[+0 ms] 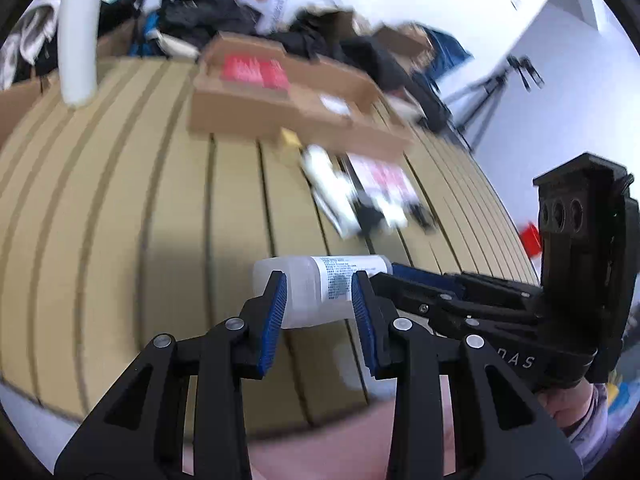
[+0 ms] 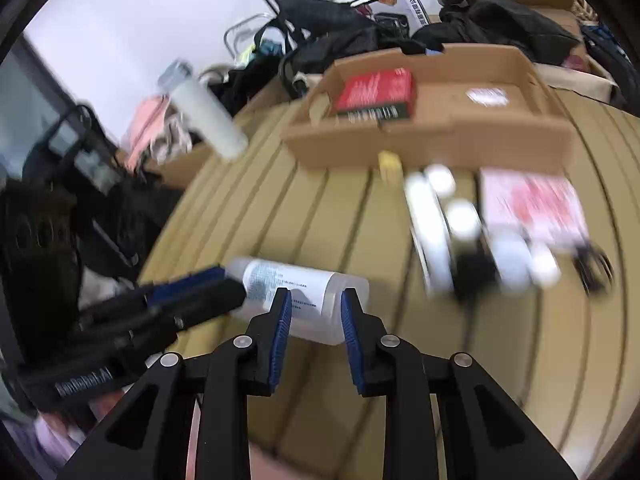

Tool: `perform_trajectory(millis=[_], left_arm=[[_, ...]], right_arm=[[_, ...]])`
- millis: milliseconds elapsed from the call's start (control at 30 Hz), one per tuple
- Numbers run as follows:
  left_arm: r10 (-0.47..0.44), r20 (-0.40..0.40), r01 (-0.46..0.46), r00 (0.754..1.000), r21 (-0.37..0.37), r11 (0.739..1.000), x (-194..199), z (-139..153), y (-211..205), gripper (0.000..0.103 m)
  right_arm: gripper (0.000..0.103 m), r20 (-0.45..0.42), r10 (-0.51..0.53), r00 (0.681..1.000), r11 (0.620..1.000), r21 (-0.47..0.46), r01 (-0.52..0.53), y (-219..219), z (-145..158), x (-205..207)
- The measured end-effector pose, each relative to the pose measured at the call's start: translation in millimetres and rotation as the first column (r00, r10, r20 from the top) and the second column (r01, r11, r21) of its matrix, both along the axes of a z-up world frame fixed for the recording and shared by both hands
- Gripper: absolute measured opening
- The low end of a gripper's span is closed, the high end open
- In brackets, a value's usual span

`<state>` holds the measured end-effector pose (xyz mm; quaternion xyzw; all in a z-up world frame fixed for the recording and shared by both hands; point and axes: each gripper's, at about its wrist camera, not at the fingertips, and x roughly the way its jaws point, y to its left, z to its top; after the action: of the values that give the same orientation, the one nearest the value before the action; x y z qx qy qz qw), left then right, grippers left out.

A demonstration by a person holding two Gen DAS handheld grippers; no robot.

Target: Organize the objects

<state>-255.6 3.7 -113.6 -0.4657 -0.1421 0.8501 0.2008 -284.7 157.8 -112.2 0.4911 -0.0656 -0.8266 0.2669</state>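
Note:
A translucent white bottle (image 1: pixel 316 290) with a printed label is held on its side above the slatted table. My left gripper (image 1: pixel 320 294) is shut on the bottle's body. My right gripper (image 2: pixel 316 308) is shut on the same bottle (image 2: pixel 296 296) from the other side; its fingers (image 1: pixel 420 280) show at the bottle's right end in the left wrist view. The left gripper's fingers (image 2: pixel 188 284) show at the bottle's left end in the right wrist view. An open cardboard box (image 2: pixel 436 132) with a red book (image 2: pixel 376 92) inside stands at the far side of the table.
A cluster of white tubes and bottles (image 2: pixel 460 224) and a pink-and-white booklet (image 2: pixel 532 204) lie in front of the box. A small yellow item (image 2: pixel 390 164) lies by the box. A tall white cylinder (image 1: pixel 78 40) stands far left. Bags and clutter (image 2: pixel 500 20) lie behind the table (image 1: pixel 120 220).

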Motion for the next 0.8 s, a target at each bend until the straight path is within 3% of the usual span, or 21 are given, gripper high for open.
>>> perform_trajectory(millis=[133, 367, 467, 567, 600, 667, 800], left_arm=[[-0.02, 0.067, 0.023, 0.998, -0.033, 0.999, 29, -22, 22, 0.029], [-0.027, 0.069, 0.031, 0.997, -0.062, 0.998, 44, -22, 27, 0.033], [-0.017, 0.094, 0.021, 0.995, -0.046, 0.999, 40, -28, 21, 0.041], [-0.045, 0.096, 0.048, 0.994, -0.026, 0.999, 42, -31, 20, 0.055], [-0.045, 0.088, 0.048, 0.995, -0.023, 0.999, 43, -31, 19, 0.057], [-0.054, 0.086, 0.056, 0.995, -0.018, 0.998, 39, -33, 19, 0.057], [-0.063, 0.099, 0.064, 0.993, -0.003, 0.998, 28, -39, 19, 0.057]], right_arm=[[0.028, 0.067, -0.068, 0.995, 0.997, -0.039, 0.071, 31, -15, 42], [0.029, 0.032, -0.103, 0.994, 0.991, -0.079, 0.105, 49, -7, 68], [0.035, 0.051, -0.104, 0.993, 0.992, -0.073, 0.107, 45, -14, 60], [0.049, 0.091, -0.111, 0.99, 0.988, -0.1, 0.119, 48, -24, 56], [0.057, 0.103, -0.114, 0.988, 0.986, -0.109, 0.125, 48, -27, 55], [0.061, 0.135, -0.117, 0.984, 0.981, -0.139, 0.136, 50, -35, 51], [0.061, 0.192, -0.138, 0.972, 0.979, -0.122, 0.163, 50, -50, 48]])
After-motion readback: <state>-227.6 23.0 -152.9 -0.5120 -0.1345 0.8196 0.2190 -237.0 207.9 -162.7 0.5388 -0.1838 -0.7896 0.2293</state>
